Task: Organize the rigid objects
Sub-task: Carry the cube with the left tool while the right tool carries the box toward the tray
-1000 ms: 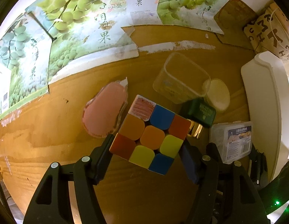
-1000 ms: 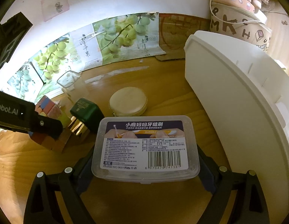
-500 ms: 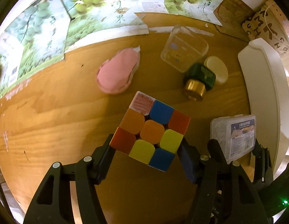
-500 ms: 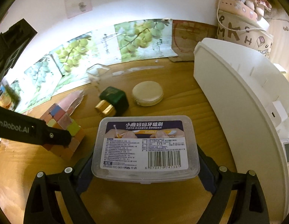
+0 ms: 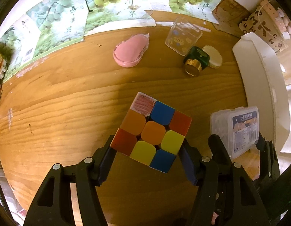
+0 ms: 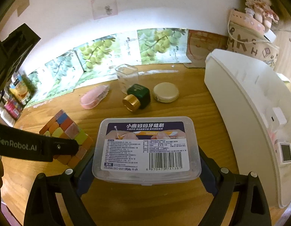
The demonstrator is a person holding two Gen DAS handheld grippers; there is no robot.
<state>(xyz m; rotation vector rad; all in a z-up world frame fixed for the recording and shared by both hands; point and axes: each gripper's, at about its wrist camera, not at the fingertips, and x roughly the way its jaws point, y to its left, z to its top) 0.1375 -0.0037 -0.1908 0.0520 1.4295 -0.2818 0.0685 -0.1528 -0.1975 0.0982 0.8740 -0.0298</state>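
Left tongs [image 5: 148, 150] clamp the cube [image 5: 151, 130]; right tongs [image 6: 145, 162] grip the box [image 6: 146, 146] (both carried above the counter [image 5: 60, 103]). Next: probably set them down in the white rack [image 6: 245, 101].

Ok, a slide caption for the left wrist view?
Left gripper holds a puzzle cube above the wooden table.
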